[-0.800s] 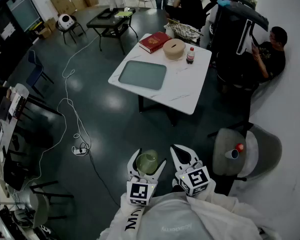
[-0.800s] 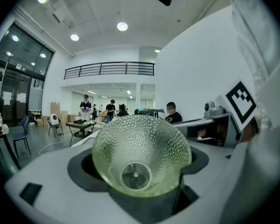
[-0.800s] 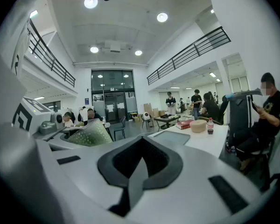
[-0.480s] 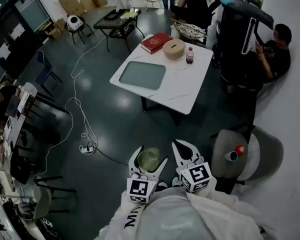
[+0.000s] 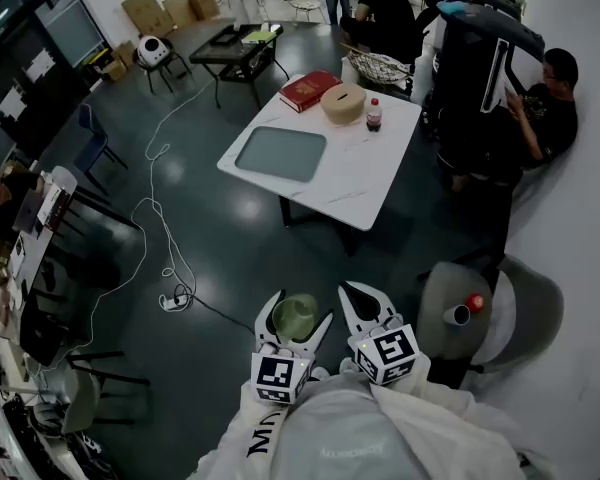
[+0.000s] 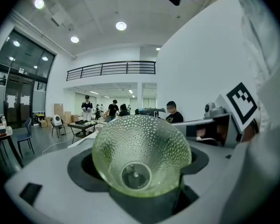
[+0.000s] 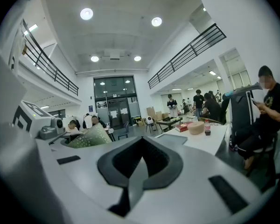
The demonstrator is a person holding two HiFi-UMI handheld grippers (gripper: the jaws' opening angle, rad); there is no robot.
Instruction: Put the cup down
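Only the view swings slightly since before; left gripper (image 5: 298,310) stays clamped wide on cup (image 5: 294,318) by the chest (image 5: 350,438), mouth facing back along the jaws. Right gripper (image 5: 363,299) empty, jaws together. Table (image 5: 370,183) lies well ahead of cup.

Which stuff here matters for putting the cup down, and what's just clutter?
Job:
- cup, held in the left gripper
- table, a likely spot to set it

Lying about:
- red book
- round box
- bottle
- tray
- power strip on the floor
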